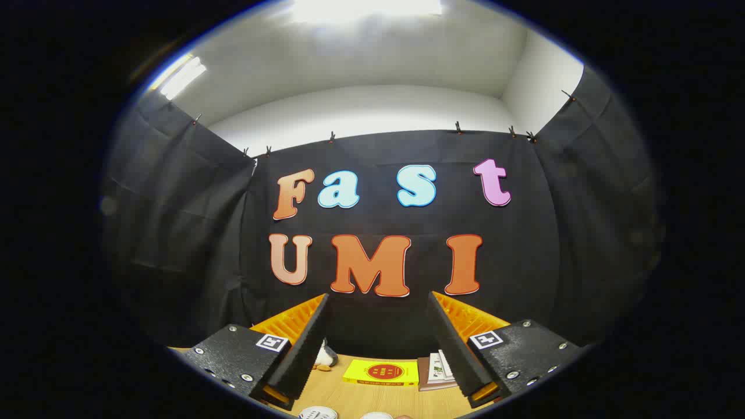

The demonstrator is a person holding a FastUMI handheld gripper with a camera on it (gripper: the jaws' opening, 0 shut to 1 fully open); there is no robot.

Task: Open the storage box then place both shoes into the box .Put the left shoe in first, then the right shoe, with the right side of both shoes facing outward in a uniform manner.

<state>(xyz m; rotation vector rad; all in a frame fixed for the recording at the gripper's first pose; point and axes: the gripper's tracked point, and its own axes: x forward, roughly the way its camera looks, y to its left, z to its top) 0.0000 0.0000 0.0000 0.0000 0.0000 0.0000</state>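
Looking level across the booth, the gripper (378, 349) sits high above a wooden table (349, 393), its two fingers spread wide apart with nothing between them. Fingers (302, 355) angle inward toward the far wall, gap between them clear, no contact with anything.

Down on the table, seen in the gap between the fingers: a flat yellow box (381, 372) with a red round mark on top, lying near the far edge against the black cloth wall (174, 233). Just beside it, toward the right finger, a small stack of booklets or cards (436, 371), partly hidden by that finger. Toward the left finger, a small white-and-grey plush-like thing (323, 354) with orange bits at its base, mostly hidden, cannot tell what it is. Nearest the camera, below the fingers, two pale rounded shapes (318, 413) cut off at the bottom; could be parts of the shoes, cannot tell. Storage box and shoes cannot be identified with any certainty from this angle.

Above the cloth, white wall and ceiling (361, 110), a bright light panel (366, 9) overhead. Cloth hangs from small clips (332, 137) along its top edge.
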